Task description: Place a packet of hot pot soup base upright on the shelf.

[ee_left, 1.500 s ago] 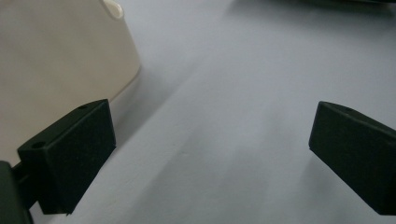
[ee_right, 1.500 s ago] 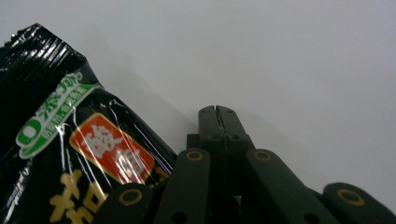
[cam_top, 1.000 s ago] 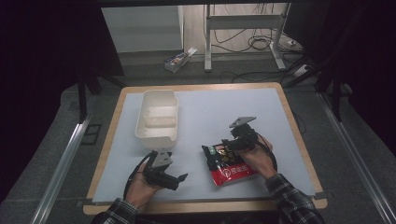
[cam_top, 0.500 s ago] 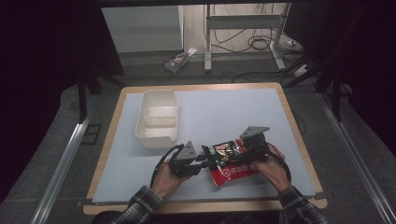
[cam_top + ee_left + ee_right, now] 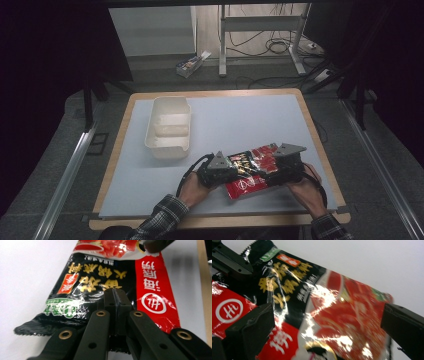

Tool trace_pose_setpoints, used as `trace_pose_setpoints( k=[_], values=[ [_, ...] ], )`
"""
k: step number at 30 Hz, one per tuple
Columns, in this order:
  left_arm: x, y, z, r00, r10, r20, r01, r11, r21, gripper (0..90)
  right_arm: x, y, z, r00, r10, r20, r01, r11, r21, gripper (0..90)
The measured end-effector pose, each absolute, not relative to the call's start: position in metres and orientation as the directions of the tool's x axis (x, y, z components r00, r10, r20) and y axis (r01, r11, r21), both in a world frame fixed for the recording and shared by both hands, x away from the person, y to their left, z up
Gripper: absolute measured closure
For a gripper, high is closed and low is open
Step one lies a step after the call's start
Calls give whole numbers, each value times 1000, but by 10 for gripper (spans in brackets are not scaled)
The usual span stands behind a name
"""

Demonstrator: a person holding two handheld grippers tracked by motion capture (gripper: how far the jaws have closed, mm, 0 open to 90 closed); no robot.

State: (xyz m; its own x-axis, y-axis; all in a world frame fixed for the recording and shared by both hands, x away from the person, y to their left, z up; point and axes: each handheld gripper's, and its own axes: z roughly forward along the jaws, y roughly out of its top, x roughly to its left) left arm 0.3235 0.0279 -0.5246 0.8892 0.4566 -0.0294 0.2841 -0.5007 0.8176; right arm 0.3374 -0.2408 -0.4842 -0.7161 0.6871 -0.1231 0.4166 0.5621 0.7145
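Your left claw (image 5: 115, 298) has just clamped the sauce packet's (image 5: 105, 285) near edge; your right claw (image 5: 324, 327) stands apart, straddling its far end.

Open mat up top, crowded low edge

The pale blue-grey table mat (image 5: 240, 120) lies bare from 12 to 3 o'clock — easy passage. At 10 o'clock the white rectangular plastic tub (image 5: 168, 127) blocks the way. At 6 o'clock the glossy red-and-black foil pouch (image 5: 252, 170) lies between the left gripper (image 5: 231, 171) and right gripper (image 5: 272, 167) — tight there.
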Motion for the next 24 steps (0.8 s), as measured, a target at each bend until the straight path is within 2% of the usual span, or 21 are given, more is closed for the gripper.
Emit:
trace_pose_setpoints(
  k=[5, 12, 20, 21, 24],
  values=[
    [323, 28, -531, 885, 464, -38, 299, -505, 810, 899, 330, -258, -481, -684, 718, -132, 436, 547, 715, 0],
    [314, 26, -534, 874, 484, 28, 265, -525, 809, 900, 321, -282, -474, -641, 750, -161, 461, 544, 701, 0],
    [310, 34, -537, 870, 493, 7, 286, -517, 806, 900, 313, -294, -465, -626, 773, -105, 480, 488, 729, 0],
    [309, 36, -538, 869, 494, 4, 291, -518, 805, 900, 311, -292, -463, -640, 767, -52, 491, 460, 740, 0],
    [308, 34, -539, 862, 506, -10, 303, -500, 811, 900, 311, -289, -460, -650, 760, 1, 505, 431, 748, 0]
  ],
)
